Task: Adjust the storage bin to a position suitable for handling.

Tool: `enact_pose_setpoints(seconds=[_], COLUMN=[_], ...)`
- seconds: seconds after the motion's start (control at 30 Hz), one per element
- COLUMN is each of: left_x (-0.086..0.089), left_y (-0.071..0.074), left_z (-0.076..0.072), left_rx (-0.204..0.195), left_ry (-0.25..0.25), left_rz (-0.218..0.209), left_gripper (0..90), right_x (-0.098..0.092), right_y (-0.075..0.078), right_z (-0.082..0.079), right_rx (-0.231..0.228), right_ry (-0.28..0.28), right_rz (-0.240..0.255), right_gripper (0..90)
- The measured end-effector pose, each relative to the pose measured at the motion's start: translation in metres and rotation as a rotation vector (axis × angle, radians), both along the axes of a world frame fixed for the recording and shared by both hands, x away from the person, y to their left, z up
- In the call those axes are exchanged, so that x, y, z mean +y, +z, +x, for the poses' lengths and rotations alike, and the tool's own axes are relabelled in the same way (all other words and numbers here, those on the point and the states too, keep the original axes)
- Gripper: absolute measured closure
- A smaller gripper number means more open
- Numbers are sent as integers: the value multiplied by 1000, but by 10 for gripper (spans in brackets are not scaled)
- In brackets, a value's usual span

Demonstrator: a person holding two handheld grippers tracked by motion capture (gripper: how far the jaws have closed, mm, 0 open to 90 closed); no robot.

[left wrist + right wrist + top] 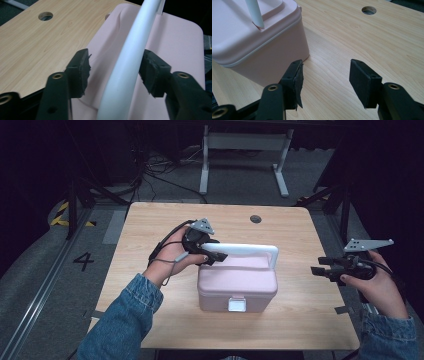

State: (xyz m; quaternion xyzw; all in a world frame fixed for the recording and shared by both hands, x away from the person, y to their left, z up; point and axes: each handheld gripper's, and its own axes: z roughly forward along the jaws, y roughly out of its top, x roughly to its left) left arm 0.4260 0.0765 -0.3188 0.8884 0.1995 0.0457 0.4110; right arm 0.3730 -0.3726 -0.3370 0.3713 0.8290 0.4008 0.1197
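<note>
A pink lidded box with a white clasp stands mid-table, its white carry handle raised upright. My left gripper sits at the handle's left end. In the left gripper view the handle runs between the jaws of my left gripper: the right pad is close against it, while the left pad stands clear with a gap. My right gripper hovers open right of the box. Nothing lies between the pads of my right gripper, which faces the box's side.
The wooden table has a round cable hole near its far edge. Bare wood lies on both sides of the box. A white metal frame stands on the floor beyond the table, with cables beside it.
</note>
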Motion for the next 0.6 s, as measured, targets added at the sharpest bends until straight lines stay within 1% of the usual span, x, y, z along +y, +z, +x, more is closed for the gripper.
enact_pose_setpoints(seconds=[0.1, 0.13, 0.2, 0.23, 0.37, 0.4, 0.43, 0.47, 0.53, 0.6], left_x=[-2, -3, -4, -4, -3, -3, -3, -3, -2, -2], left_y=[-1, -1, -2, -1, 1, 1, 2, 3, 3, 4], left_z=[0, 0, -1, -1, -2, -2, -2, -3, -3, -3], left_rx=[-3, -7, -10, -16, -48, -54, -56, -58, -66, -70], left_ry=[-11, -22, -26, -26, -29, -29, -27, -29, -28, -28], left_rz=[10, 20, 21, 30, 35, 32, 28, 37, 46, 47], left_gripper=[530, 553, 598, 598, 664, 664, 697, 697, 729, 756], right_x=[0, 1, 1, 1, 1, 1, 1, 1, 1, 1], right_y=[0, 0, 0, 0, -1, -1, -1, -1, 0, -1], right_z=[0, 0, 0, 0, 1, 1, 0, 0, 0, 0], right_rx=[0, 0, 0, 0, -1, -1, 1, 1, 0, 1], right_ry=[2, 3, 3, 3, 3, 3, 4, 4, 4, 3], right_rz=[-1, -2, -3, -3, -11, -11, -8, -8, -8, -9], right_gripper=[456, 455, 456, 456, 457, 457, 456, 456, 457, 458])
